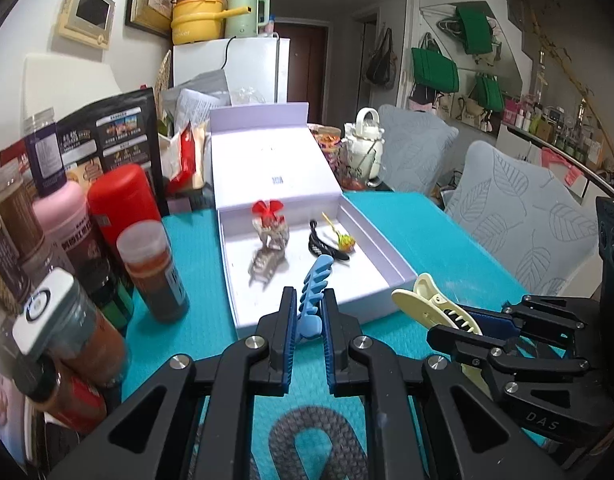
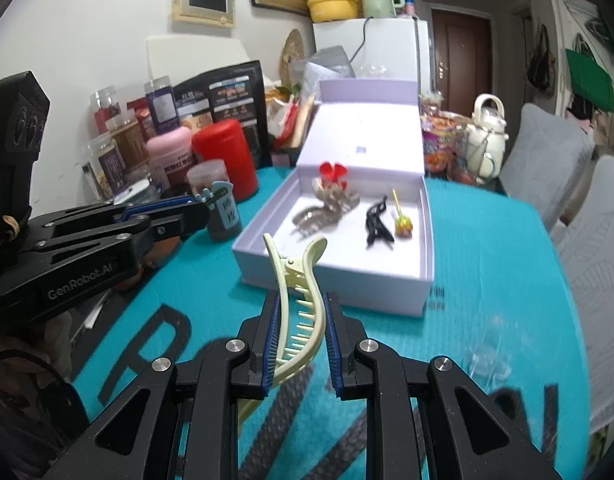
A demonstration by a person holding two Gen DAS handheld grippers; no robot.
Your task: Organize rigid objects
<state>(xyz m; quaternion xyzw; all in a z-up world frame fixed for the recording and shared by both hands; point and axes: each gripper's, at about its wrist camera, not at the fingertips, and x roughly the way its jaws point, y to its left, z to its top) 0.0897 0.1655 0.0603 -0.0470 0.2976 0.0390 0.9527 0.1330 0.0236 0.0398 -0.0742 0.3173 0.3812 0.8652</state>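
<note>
While the left tool (image 1: 309, 300) clamps a blue hair clip (image 1: 315, 280), the right tool (image 2: 301, 312) grips a cream clip (image 2: 297, 280) — the lavender box (image 2: 335, 276) at twelve o'clock.

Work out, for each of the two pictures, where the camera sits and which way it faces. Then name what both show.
Left wrist: on the left claw, looking forward and down at the open white box; its fingers grip a blue hair clip; the right claw shows at the right.
Right wrist: on the right claw, facing the box; it grips a cream hair clip; the left claw shows at the left.
Shared: box, both clips, teal mat.
</note>
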